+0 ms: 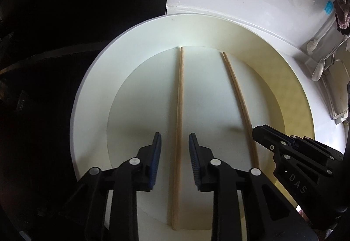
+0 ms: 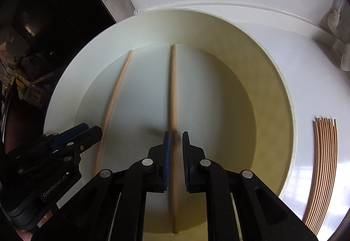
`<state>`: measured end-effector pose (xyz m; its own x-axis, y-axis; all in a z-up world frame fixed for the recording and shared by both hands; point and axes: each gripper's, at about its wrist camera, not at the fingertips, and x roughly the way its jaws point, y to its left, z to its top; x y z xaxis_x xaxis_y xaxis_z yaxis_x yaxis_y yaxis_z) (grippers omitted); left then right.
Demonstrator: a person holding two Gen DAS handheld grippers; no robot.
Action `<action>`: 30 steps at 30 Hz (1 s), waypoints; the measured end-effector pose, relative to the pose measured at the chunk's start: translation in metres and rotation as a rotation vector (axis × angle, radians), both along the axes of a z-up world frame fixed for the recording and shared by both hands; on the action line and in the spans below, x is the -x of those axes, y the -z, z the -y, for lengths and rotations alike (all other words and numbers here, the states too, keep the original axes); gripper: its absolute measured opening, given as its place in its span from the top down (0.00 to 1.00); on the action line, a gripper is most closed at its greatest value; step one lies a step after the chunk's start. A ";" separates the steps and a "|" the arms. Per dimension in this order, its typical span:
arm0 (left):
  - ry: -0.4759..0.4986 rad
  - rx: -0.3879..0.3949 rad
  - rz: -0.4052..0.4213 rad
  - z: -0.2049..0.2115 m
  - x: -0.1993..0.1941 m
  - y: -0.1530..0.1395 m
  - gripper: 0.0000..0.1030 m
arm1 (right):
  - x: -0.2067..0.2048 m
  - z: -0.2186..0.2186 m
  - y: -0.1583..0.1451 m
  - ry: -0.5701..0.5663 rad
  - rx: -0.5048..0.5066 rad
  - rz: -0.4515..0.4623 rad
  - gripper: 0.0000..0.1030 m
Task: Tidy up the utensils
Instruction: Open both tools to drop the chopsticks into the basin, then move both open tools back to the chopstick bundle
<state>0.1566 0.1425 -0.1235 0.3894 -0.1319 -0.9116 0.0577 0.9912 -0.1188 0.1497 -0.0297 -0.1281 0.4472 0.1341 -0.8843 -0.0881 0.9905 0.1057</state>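
Note:
Two wooden chopsticks lie apart inside a large white round bowl (image 1: 91,92). In the left wrist view the left chopstick (image 1: 179,92) runs between the fingers of my left gripper (image 1: 175,140), which is open around it. The right chopstick (image 1: 238,96) passes by my right gripper (image 1: 258,131) at the lower right. In the right wrist view my right gripper (image 2: 175,138) straddles the right chopstick (image 2: 173,87) with its jaws narrowly open, pads not clearly touching it. The left chopstick (image 2: 113,96) and the left gripper (image 2: 96,129) are at the left, in the bowl (image 2: 65,87).
The bowl sits on a white counter (image 2: 317,79). A neat row of several wooden chopsticks (image 2: 323,166) lies on the counter right of the bowl. A spoon (image 1: 318,69) and other utensils lie at the far right. Dark space lies to the left.

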 end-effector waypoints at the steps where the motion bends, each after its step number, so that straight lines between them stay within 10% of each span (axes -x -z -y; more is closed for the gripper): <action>1: -0.004 -0.003 0.007 -0.001 0.001 -0.002 0.68 | -0.003 -0.001 -0.001 0.000 0.007 0.006 0.89; 16: -0.030 -0.068 0.207 -0.008 0.053 -0.074 0.17 | 0.084 0.038 -0.069 -0.012 -0.058 0.184 0.58; 30: 0.165 0.025 0.294 0.115 0.112 -0.112 0.11 | 0.166 0.182 -0.079 0.237 0.020 0.218 0.54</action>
